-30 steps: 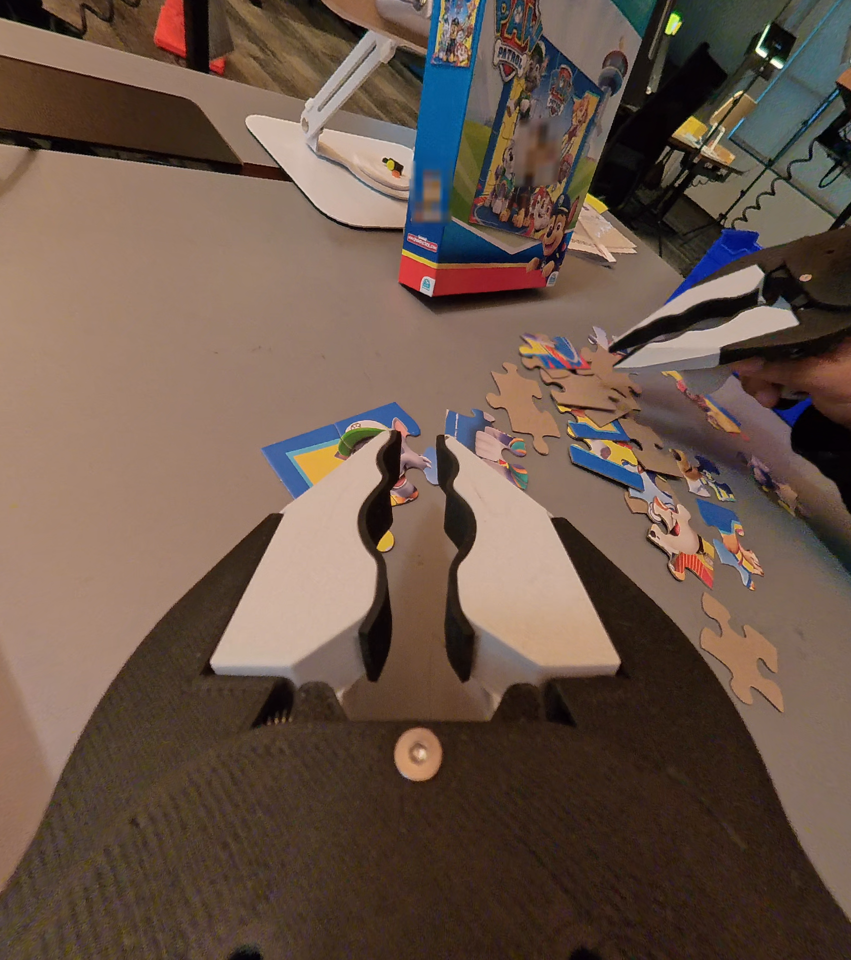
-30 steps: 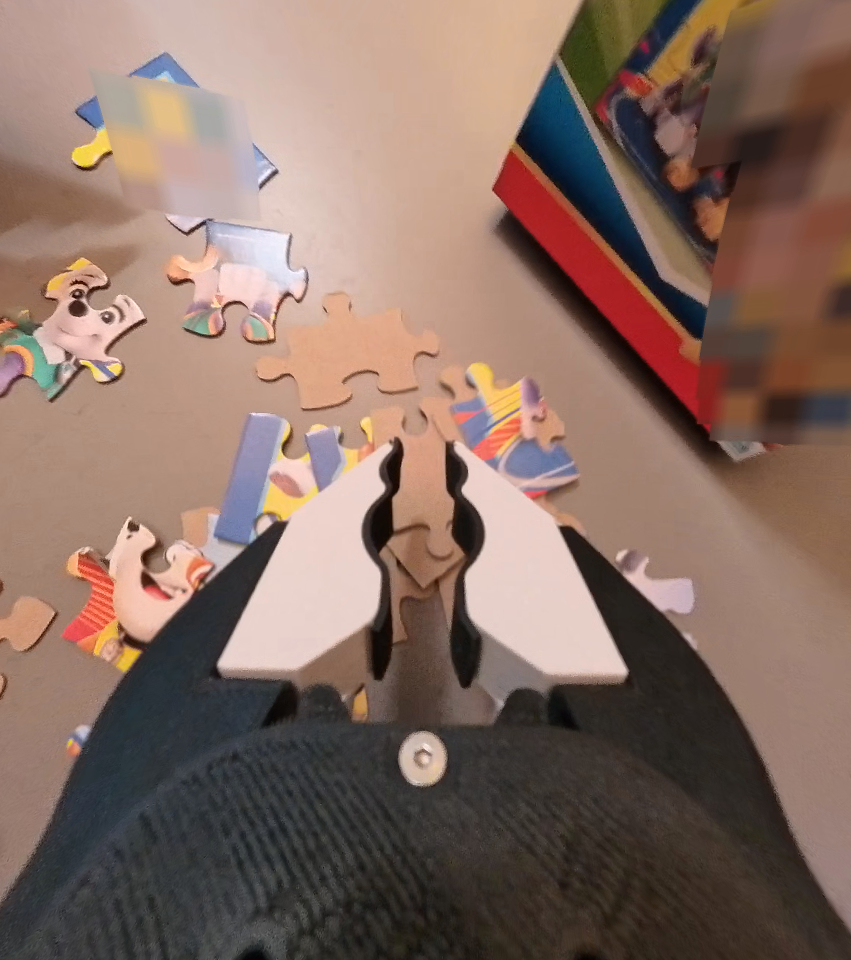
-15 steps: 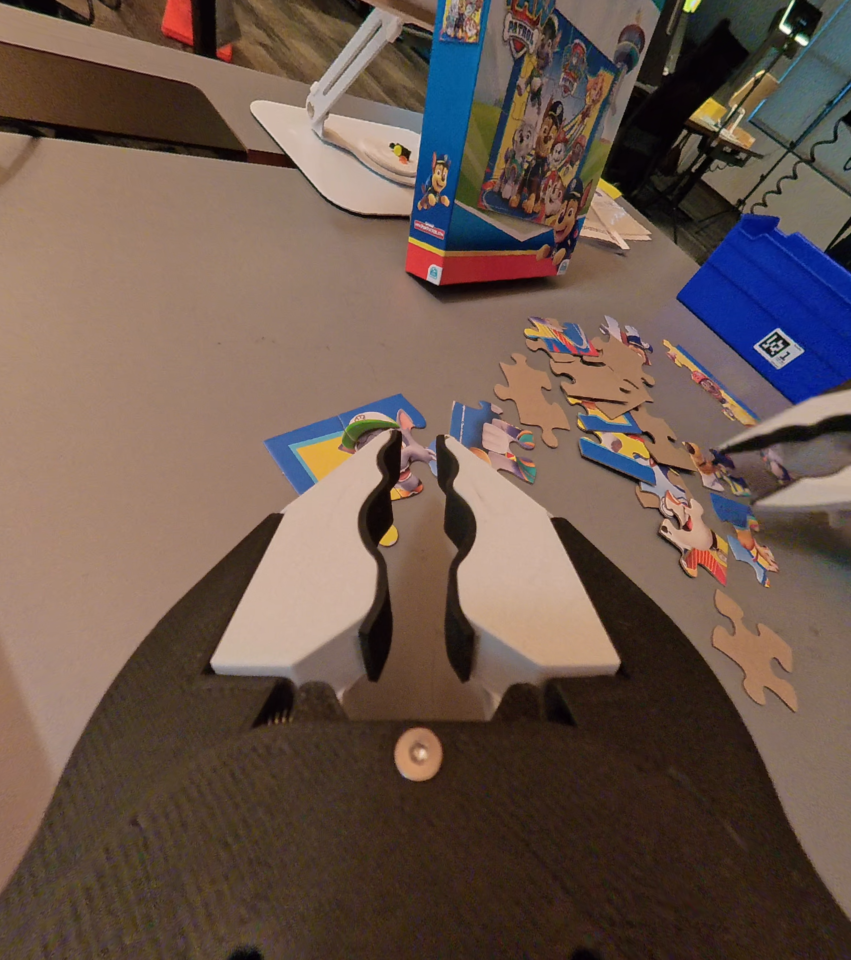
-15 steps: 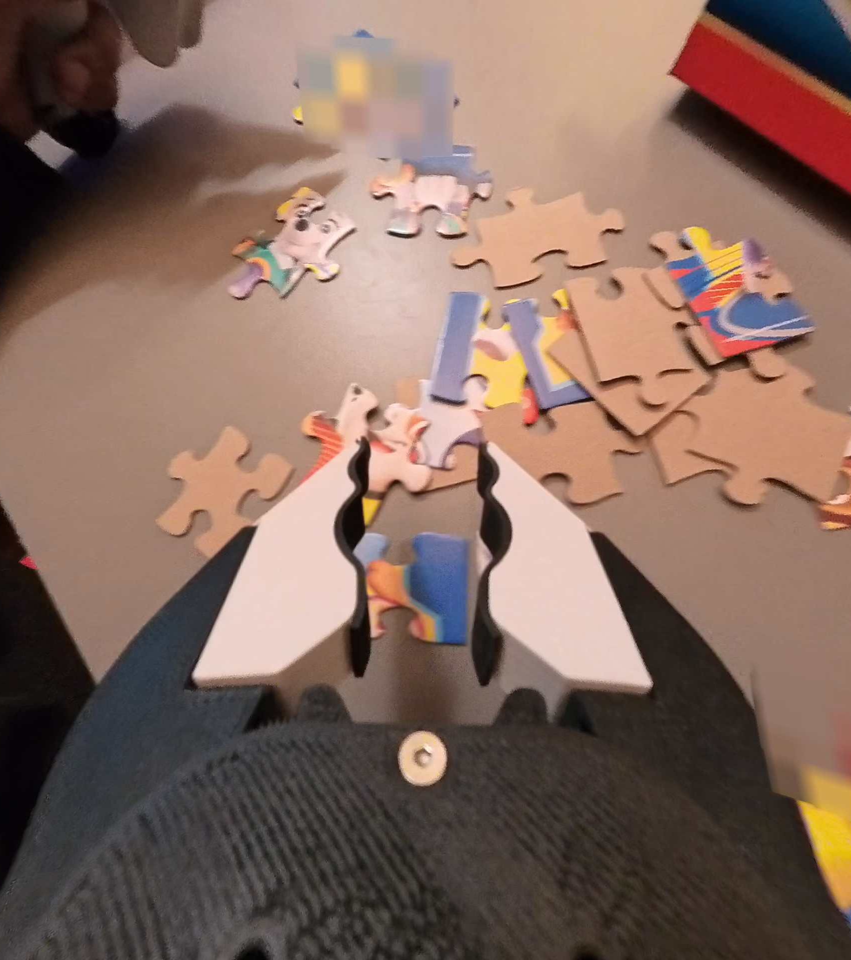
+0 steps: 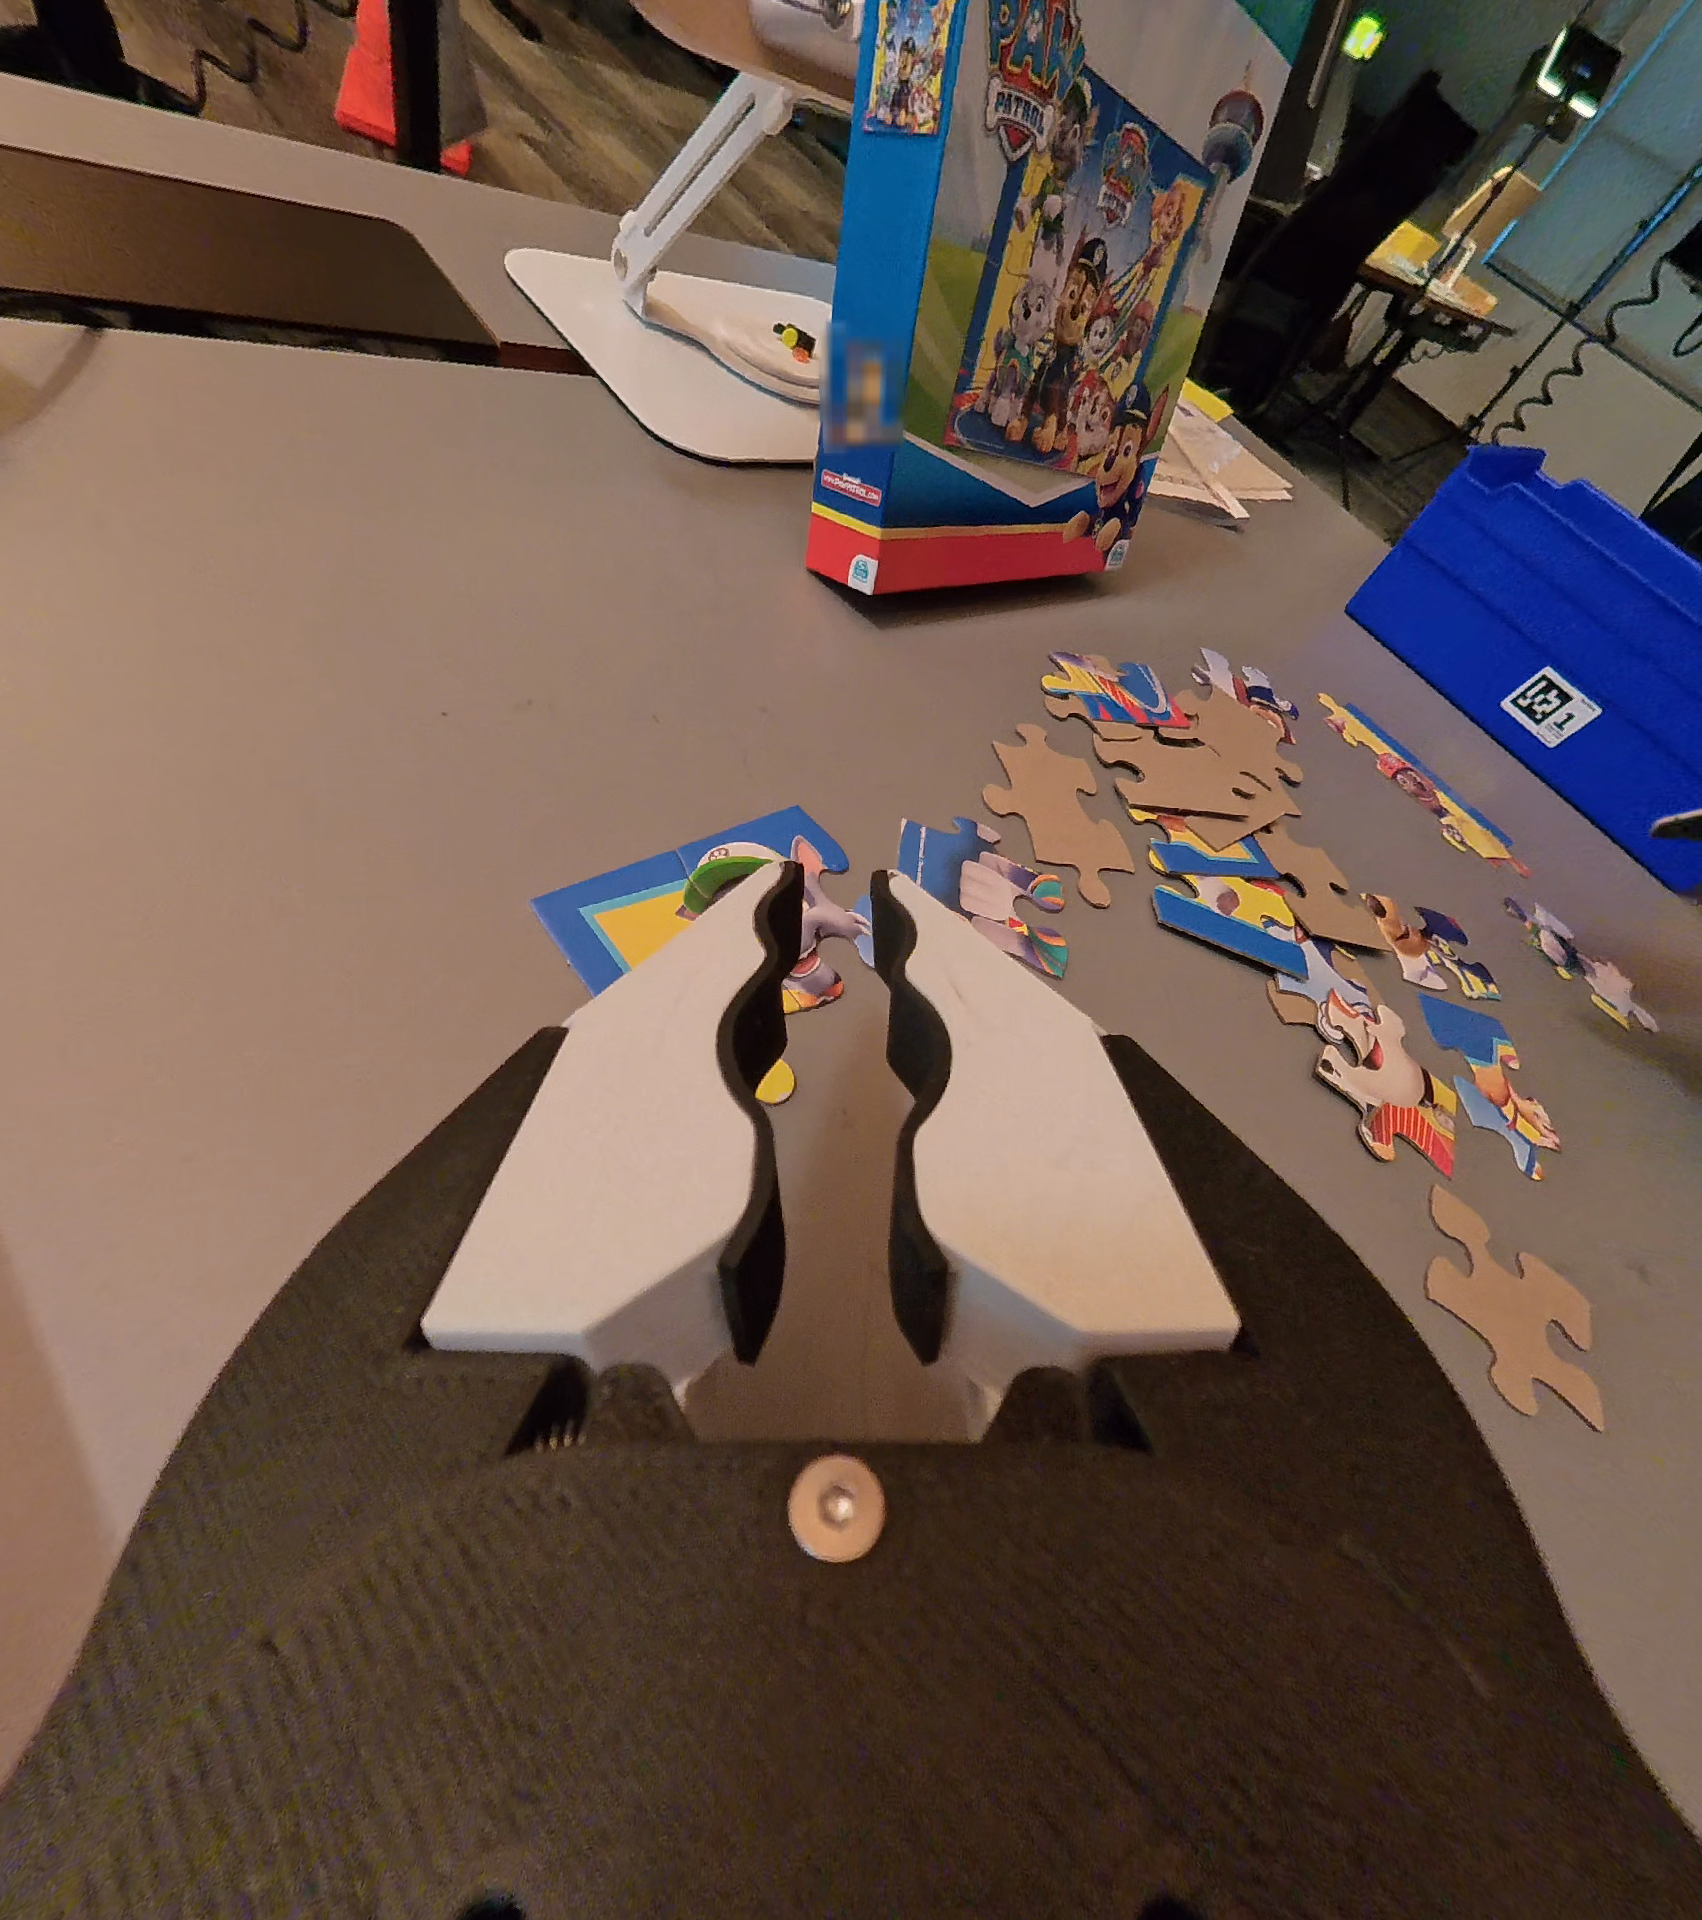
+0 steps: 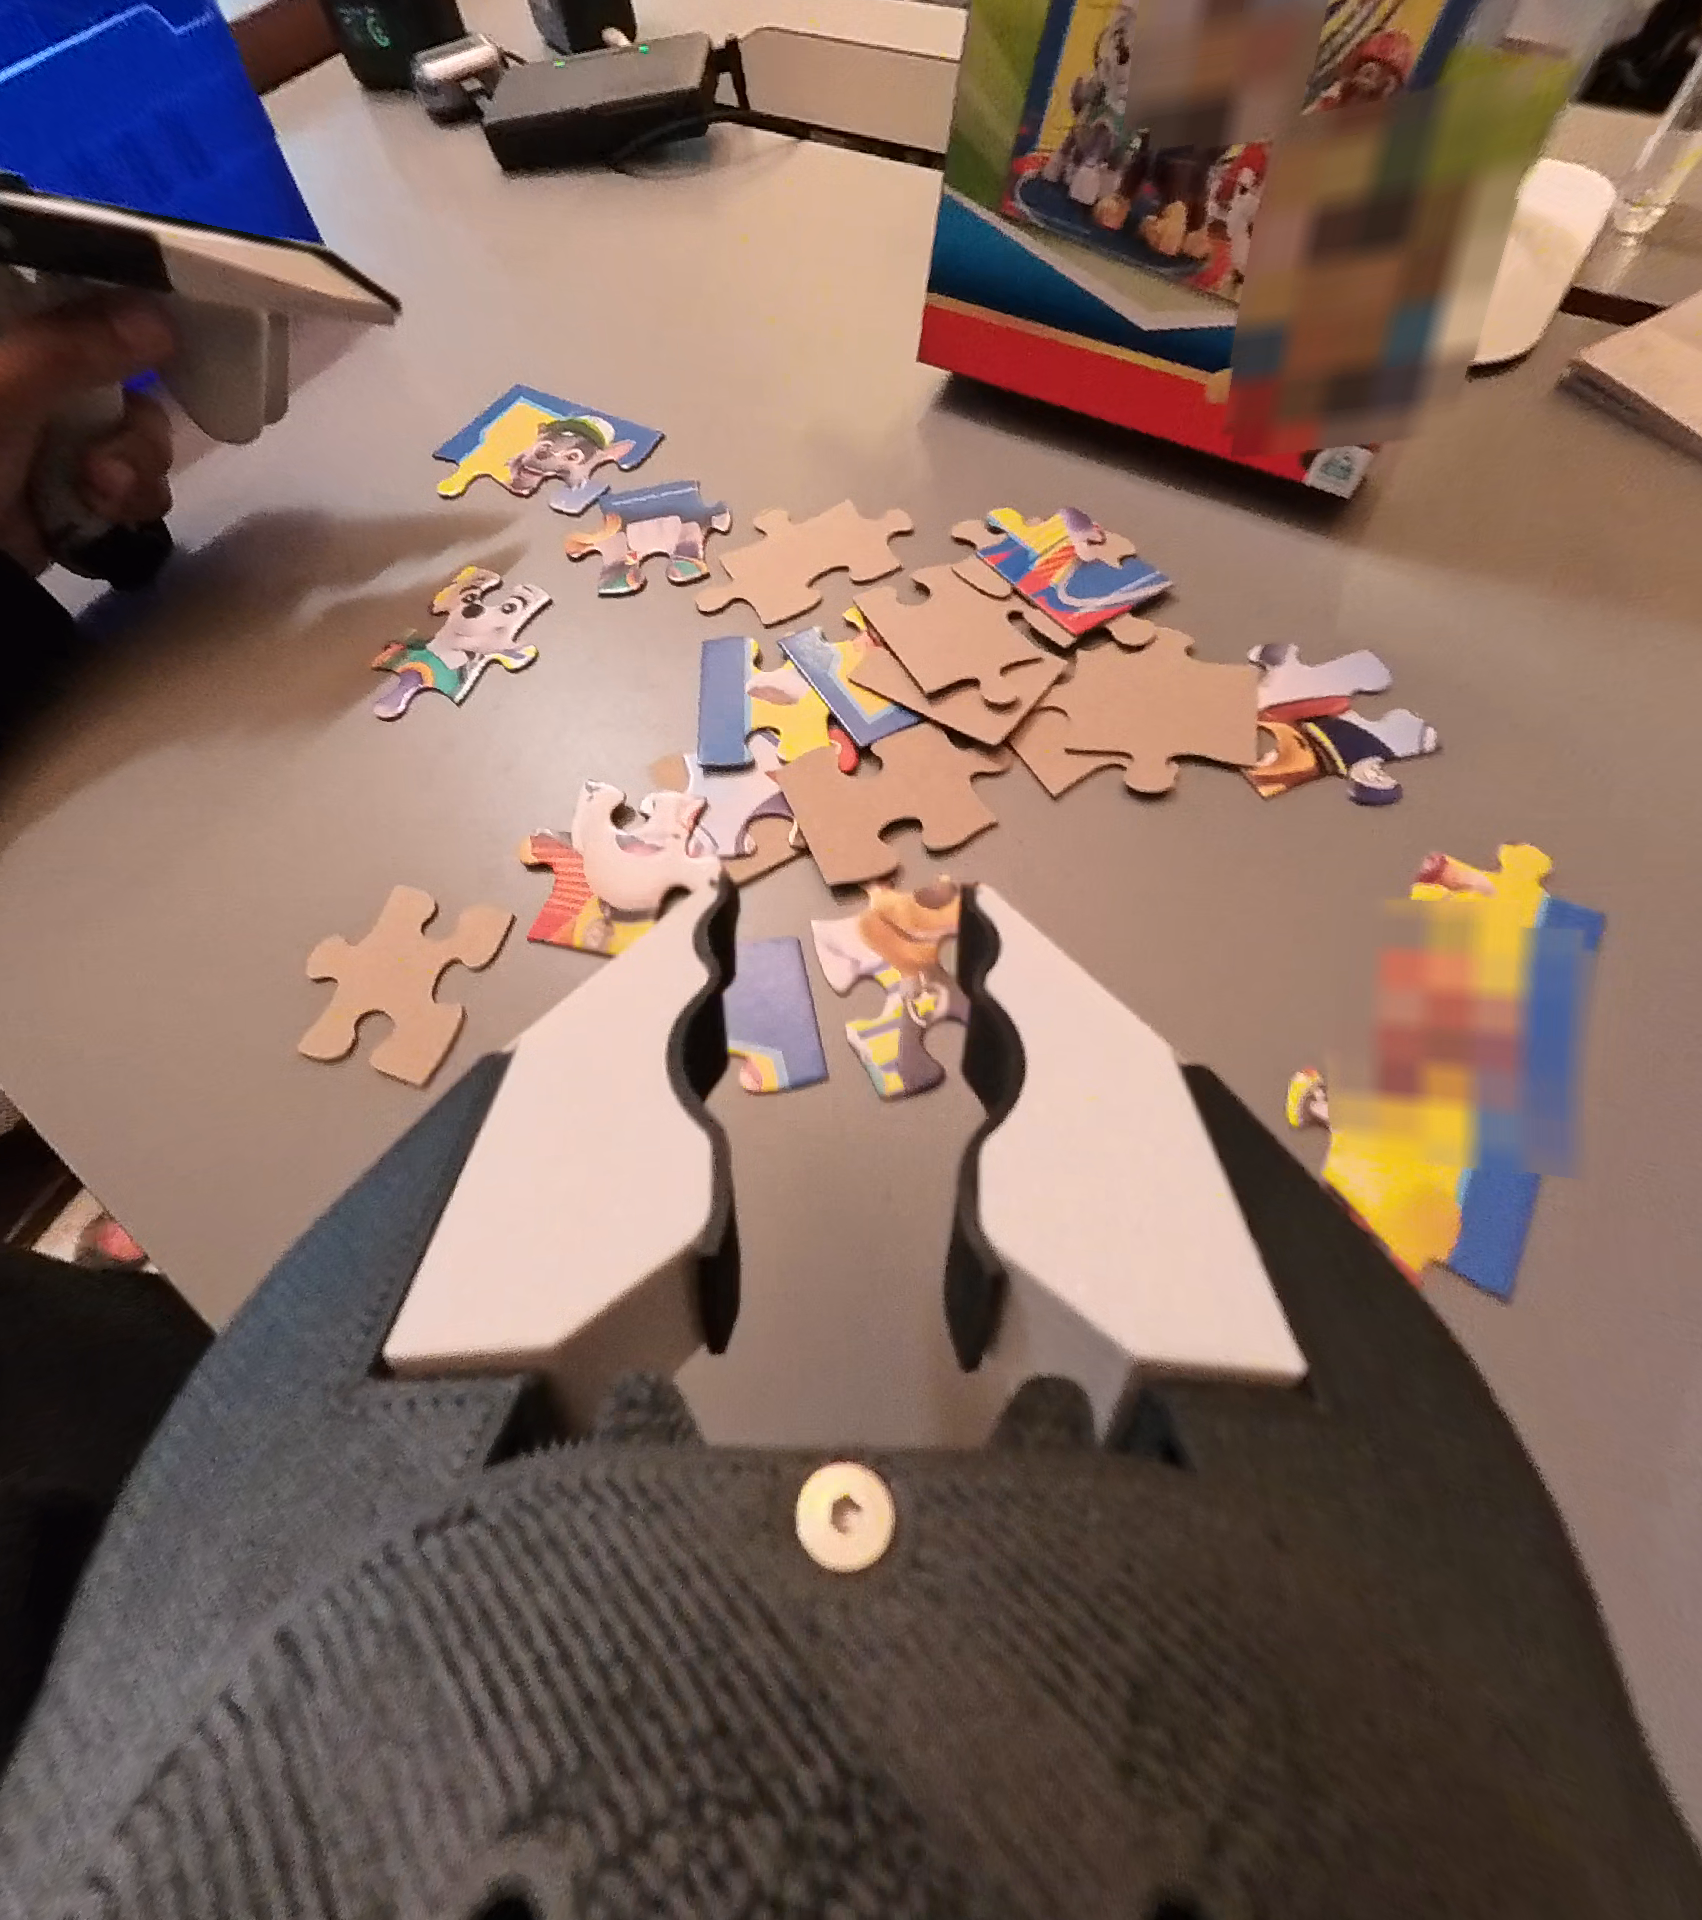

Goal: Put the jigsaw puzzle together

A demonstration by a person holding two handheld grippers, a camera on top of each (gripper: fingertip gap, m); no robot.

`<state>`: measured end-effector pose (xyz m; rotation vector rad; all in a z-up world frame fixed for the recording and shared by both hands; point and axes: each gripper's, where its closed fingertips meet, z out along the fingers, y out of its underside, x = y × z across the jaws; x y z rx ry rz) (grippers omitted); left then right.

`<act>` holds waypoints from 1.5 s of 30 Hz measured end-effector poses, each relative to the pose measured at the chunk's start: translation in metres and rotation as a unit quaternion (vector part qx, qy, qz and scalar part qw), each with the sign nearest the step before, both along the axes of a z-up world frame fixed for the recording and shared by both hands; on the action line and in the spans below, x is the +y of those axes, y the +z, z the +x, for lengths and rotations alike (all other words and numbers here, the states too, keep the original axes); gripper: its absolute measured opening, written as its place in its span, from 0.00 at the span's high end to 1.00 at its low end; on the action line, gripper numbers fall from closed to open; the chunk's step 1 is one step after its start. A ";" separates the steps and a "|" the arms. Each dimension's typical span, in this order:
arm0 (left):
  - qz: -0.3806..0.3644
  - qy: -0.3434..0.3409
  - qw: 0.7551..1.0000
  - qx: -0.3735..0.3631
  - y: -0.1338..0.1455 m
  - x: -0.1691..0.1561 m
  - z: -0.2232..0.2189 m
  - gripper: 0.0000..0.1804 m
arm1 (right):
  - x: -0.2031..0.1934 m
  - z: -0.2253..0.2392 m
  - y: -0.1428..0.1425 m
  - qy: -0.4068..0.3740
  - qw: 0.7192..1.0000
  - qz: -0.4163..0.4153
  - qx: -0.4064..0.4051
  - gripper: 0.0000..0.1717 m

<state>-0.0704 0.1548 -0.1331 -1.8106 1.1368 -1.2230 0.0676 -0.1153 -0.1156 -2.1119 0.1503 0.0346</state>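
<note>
While our left tongs [image 5: 831, 894] hover with a narrow gap and nothing between them above the joined corner pieces [image 5: 681, 894] on the grey tabletop [image 5: 307, 675], our right tongs [image 6: 842, 909] stand wide open, grasping nothing, over two loose picture pieces [image 6: 878, 987] lying flat near the scattered pile [image 6: 982, 675], short of the upright puzzle box [image 6: 1138, 260].

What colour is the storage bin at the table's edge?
The bin is blue, with a small white sticker; the left wrist view shows it best.
</note>
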 end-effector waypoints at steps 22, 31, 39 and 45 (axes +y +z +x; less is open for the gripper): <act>0.019 -0.094 0.994 -0.060 0.061 -0.075 0.030 0.91 | -0.061 0.003 0.038 -0.055 0.996 0.057 -0.041 0.78; 0.047 -0.099 0.990 -0.084 0.091 -0.091 0.025 0.91 | -0.094 0.019 0.070 -0.107 0.988 0.081 -0.082 0.78; 0.061 -0.118 0.986 -0.103 0.112 -0.110 0.023 0.91 | -0.100 -0.001 0.091 -0.097 0.985 0.105 -0.100 0.77; 0.116 -0.093 0.985 -0.086 0.113 -0.104 0.020 0.90 | -0.082 -0.007 0.069 -0.078 0.989 0.099 -0.077 0.76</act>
